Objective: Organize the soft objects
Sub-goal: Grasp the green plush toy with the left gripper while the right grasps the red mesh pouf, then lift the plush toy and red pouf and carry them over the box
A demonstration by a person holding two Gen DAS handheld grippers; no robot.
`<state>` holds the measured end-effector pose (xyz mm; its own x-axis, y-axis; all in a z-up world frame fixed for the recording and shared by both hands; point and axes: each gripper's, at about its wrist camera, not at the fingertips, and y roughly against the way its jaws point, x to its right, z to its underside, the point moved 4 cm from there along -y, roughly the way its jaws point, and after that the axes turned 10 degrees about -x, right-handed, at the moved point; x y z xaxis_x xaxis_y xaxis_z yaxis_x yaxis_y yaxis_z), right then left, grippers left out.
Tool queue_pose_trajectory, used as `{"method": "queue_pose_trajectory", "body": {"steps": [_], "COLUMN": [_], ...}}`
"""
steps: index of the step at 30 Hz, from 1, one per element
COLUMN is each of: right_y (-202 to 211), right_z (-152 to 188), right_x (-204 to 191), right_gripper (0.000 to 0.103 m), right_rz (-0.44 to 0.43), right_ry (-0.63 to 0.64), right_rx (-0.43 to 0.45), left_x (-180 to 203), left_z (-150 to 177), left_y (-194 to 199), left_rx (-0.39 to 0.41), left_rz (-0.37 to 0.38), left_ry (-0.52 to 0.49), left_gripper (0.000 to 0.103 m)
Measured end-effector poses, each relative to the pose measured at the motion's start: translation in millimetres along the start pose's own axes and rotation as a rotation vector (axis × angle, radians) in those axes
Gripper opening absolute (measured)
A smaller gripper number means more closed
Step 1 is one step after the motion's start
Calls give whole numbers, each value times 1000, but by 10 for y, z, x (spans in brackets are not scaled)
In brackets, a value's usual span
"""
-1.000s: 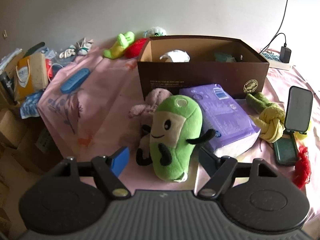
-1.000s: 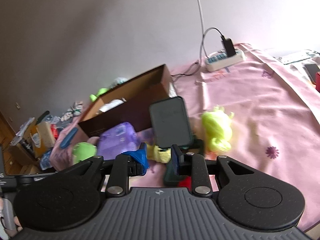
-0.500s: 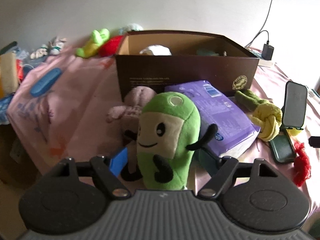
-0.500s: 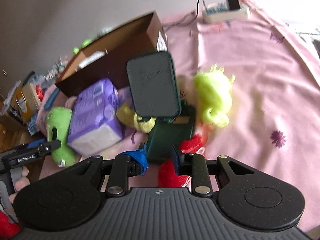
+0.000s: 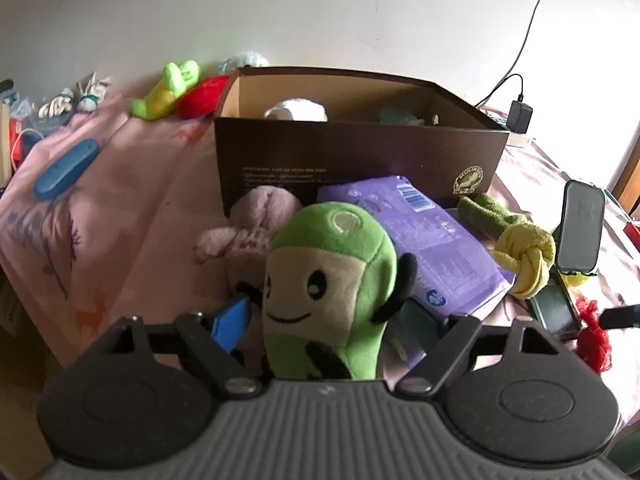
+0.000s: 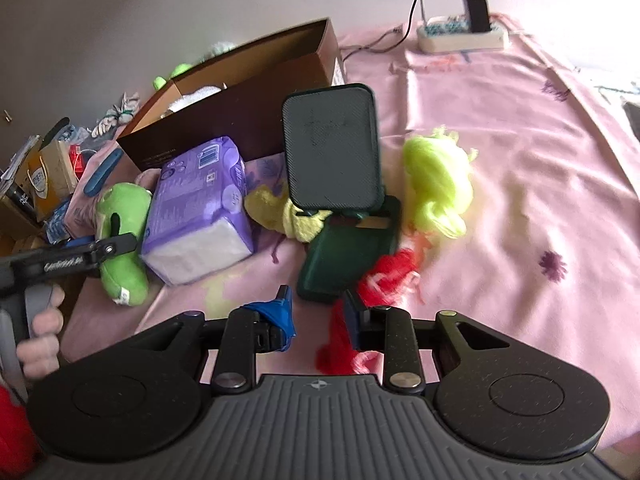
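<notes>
Bare pink bedspread lies open right of the yellow-green fluff, while the brown box, purple pack, upright dark phone stand and knotted rope toy crowd the ground between them

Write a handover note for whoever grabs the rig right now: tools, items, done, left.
Left tool: open, jaws straddling the green plush, not clamped.
Right tool: open, holding nothing, low over the red yarn.
Brown box behind the plush holds a white soft item and a teal one.
Outside it on the pink cloth: pink plush, knotted rope toy, neon yarn, purple pack.
Left: close on the green plush, probably box it, then the rest.
</notes>
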<state>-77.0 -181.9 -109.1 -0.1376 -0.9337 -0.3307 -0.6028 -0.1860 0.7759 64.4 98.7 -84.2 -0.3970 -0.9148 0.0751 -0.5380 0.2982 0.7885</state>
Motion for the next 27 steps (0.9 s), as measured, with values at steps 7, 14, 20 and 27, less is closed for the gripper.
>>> {"method": "queue_pose_trajectory", "body": {"steps": [7,14,20,27], "right_y": [9,-201,-344,-322], "right_z": [141,150,179,223], "right_x": [202,285,269,293], "right_gripper": [11,13,16,11], "right_rz": [0,14,-33,-53], "right_ry": [-30,-8,-17,-15], "right_rx": [83,87,47,68], "left_x": [265,243,309,276], "left_z": [40,-27,4,73], "left_y": [-219,-298,-289,-80], "left_rx": [-18,-39,-25,2], "left_rz": [-151,-184,-248,-226], "left_ry": [-140,-22,-11,69], "left_gripper": [85,67,63,62]}}
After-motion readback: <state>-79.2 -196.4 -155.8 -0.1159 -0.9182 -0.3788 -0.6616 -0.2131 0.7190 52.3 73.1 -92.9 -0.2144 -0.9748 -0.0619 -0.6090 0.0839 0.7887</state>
